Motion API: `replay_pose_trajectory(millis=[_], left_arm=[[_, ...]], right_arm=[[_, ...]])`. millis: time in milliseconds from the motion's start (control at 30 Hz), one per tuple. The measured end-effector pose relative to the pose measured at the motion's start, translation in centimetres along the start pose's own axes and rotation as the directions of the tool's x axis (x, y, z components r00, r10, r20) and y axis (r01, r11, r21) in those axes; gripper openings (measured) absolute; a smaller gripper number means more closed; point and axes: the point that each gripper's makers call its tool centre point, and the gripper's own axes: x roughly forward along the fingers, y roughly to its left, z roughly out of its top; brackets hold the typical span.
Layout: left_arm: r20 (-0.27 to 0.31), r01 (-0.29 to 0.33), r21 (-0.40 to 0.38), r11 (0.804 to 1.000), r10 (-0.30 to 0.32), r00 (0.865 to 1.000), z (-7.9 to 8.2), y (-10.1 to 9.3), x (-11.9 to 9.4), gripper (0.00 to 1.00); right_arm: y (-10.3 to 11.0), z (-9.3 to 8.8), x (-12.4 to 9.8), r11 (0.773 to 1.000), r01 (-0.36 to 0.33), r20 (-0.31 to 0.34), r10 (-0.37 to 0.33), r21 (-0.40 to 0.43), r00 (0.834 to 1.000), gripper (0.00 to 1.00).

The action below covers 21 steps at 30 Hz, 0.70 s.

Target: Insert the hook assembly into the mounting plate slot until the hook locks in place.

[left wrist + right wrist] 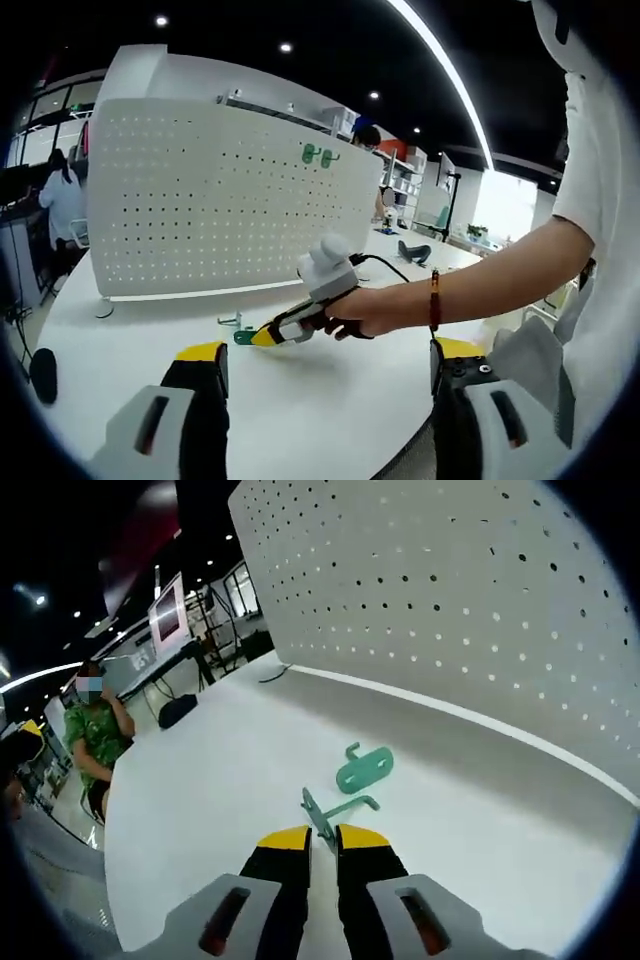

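Item: green hook assembly [338, 811], a bent metal hook lying on the white worktop [200, 810], near the foot of the white pegboard panel [480, 600].
Companion item: green mounting plate [364, 768], flat on the worktop just beyond the hook, apart from it, its long axis running up to the right in the right gripper view.
Already mounted: a green hook set [320, 154] high on the pegboard.
Right claw [321, 842]: clenched on the hook assembly at its near end, yellow tips almost together.
Left claw [327, 362]: released, jaws wide apart, holding nothing, hovering over the worktop.
Orientation: the hook's long arm lies roughly flat, pointing away from the claw and to the right, toward the plate; its short leg bends upward at the pinched end.
Handling advice: grip appears to be at the very tip, so lift slowly; probably steady the plate with the left claw before aligning the hook with its slot.
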Motion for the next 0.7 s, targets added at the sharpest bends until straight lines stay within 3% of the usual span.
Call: replay_pose_trajectory(millis=[367, 700], left_arm=[[-0.002, 0.001, 0.021, 1.000, -0.001, 1.000, 0.0, -0.3, 0.2, 0.85], [0.019, -0.001, 0.045, 0.999, 0.001, 1.000, 0.7, -0.7, 0.2, 0.85]], right_arm=[[1.0, 1.0, -1.4, 0.998, -0.010, 0.050, 0.007, 0.056, 0.999, 0.03], [1.6, 2.2, -4.0, 0.980, -0.034, 0.100, 0.014, 0.196, 0.995, 0.02]])
